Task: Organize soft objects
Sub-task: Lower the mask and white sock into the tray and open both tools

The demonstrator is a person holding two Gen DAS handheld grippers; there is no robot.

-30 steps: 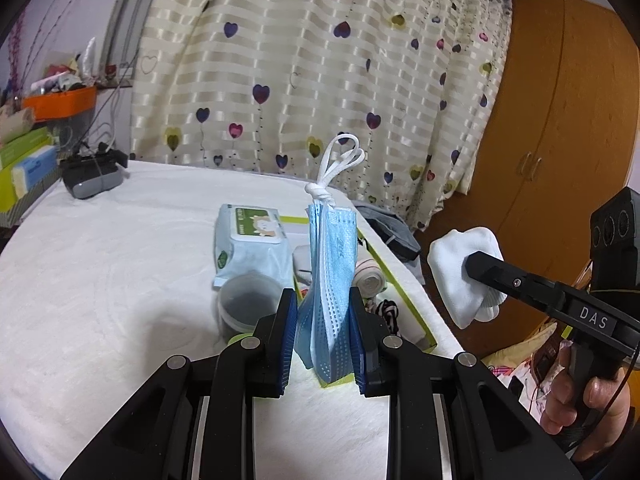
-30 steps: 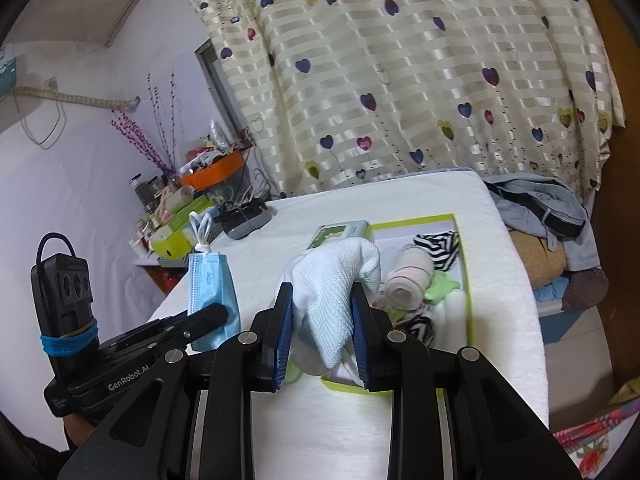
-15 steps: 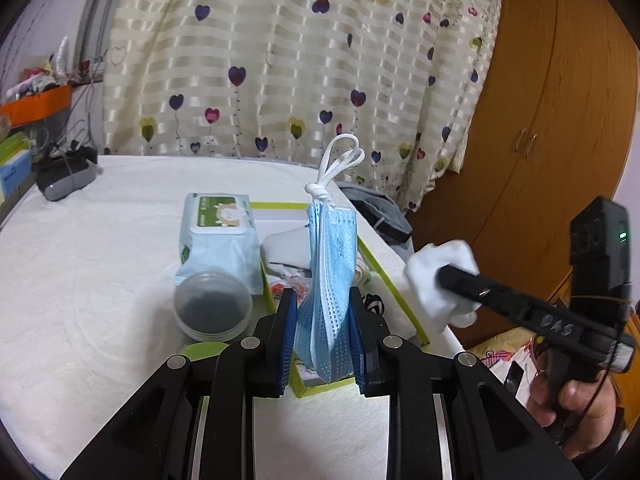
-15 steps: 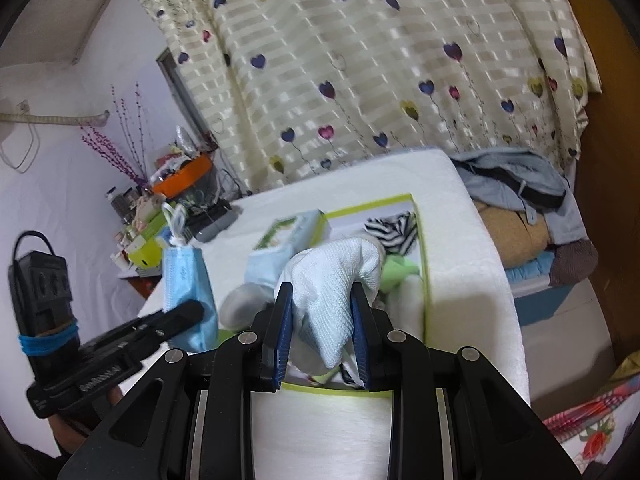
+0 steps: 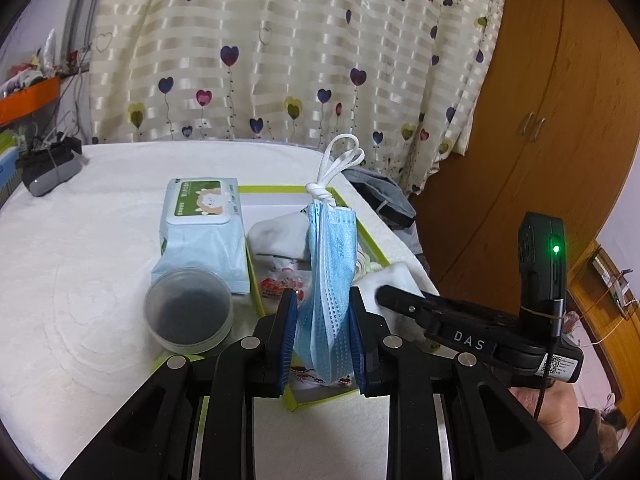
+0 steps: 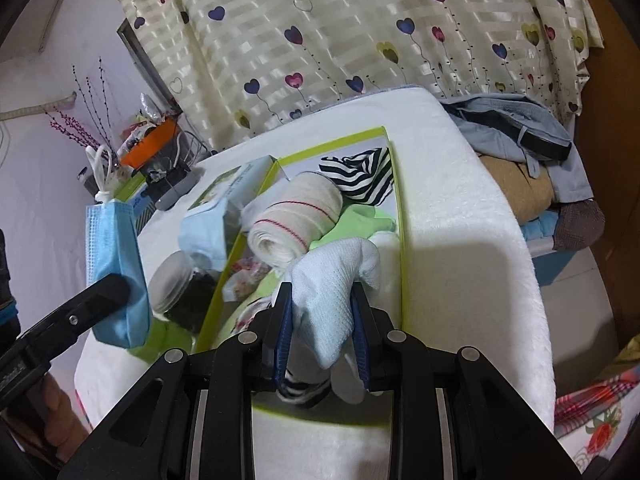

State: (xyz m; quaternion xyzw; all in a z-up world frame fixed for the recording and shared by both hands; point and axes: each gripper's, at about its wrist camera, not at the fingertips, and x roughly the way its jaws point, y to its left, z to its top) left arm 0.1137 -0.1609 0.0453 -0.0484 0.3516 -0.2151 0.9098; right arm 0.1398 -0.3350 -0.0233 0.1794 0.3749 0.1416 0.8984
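Observation:
My left gripper point(image 5: 323, 308) is shut on a folded stack of blue face masks point(image 5: 330, 276) with knotted white ear loops, held above the near end of the green-rimmed tray point(image 5: 372, 240). My right gripper point(image 6: 321, 306) is shut on a white sock point(image 6: 334, 280) and holds it low over the tray's point(image 6: 401, 216) near right side. The sock also shows in the left wrist view point(image 5: 394, 280), and the masks in the right wrist view point(image 6: 114, 256). The tray holds a rolled cream cloth point(image 6: 296, 216), a striped sock point(image 6: 362, 174) and green fabric point(image 6: 360, 220).
A wet-wipes pack point(image 5: 202, 232) and a round lidded plastic container point(image 5: 188, 316) lie left of the tray on the white bedcover point(image 5: 80, 260). Clothes point(image 6: 516, 128) are piled off the bed's right side. A wooden wardrobe point(image 5: 540, 120) stands beyond, and a cluttered shelf point(image 6: 156, 140) at far left.
Both grippers have moved forward and down toward the tray. The white sock went from beside the bed edge to low over the tray's near right side. Both grips are unchanged.

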